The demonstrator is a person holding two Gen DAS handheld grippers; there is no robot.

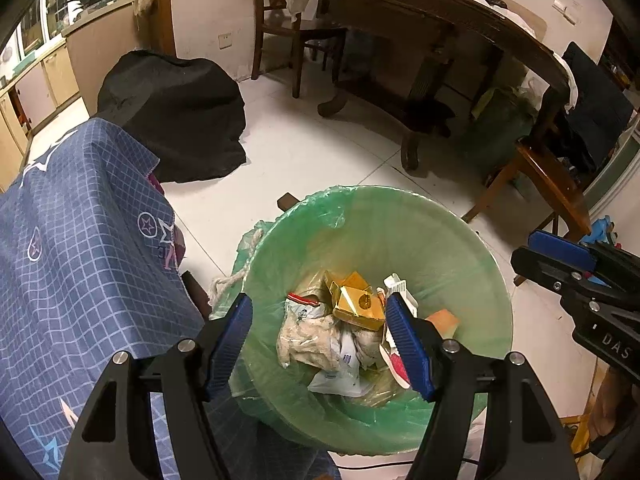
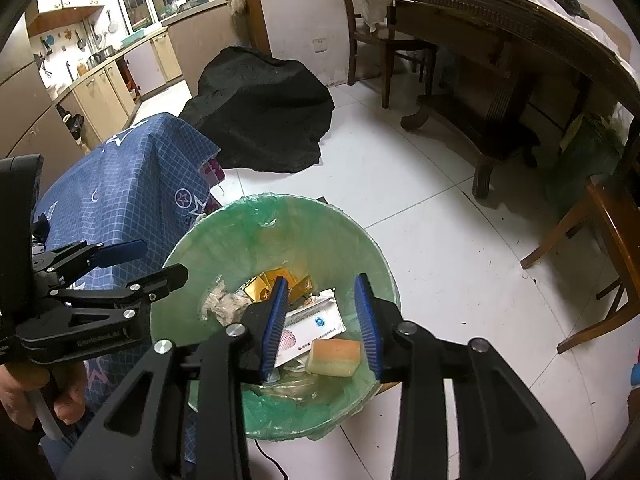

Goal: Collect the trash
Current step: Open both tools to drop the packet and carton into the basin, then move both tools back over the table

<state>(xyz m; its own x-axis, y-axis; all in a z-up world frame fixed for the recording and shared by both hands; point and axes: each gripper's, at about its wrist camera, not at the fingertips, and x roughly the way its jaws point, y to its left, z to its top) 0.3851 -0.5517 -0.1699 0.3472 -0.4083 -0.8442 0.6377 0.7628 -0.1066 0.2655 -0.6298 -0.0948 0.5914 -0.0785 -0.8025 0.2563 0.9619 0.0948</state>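
Item 1, my left gripper [image 1: 320,320]: blue-padded fingers [image 1: 230,340] spread wide, nothing between the pads, pointing down over the bin mouth.

Item 2, my right gripper [image 2: 322,320]: jaws parted with a clear gap, no object pinched, likewise aimed down into the bin. In the left wrist view it enters at 3 o'clock; in the right wrist view the left gripper and the hand [image 2: 60,396] holding it sit at 8 o'clock.

Item 3, trash [image 1: 340,332]: I count a gold carton [image 1: 360,306], crumpled tissue [image 1: 308,340], a white printed packet [image 2: 316,322] and a yellow sponge block [image 2: 334,358], all lying at the bottom of the bin.

Item 4, bin [image 1: 440,240]: round, lined with a green plastic bag, standing on white floor tiles [image 1: 320,152].

Item 5, surroundings: blue grid-patterned cloth [image 1: 80,240] touching the bin at 9 o'clock; black covered heap [image 1: 176,116] at 11 o'clock; dark wooden table [image 1: 440,12] and chairs from 12 to 2 o'clock.
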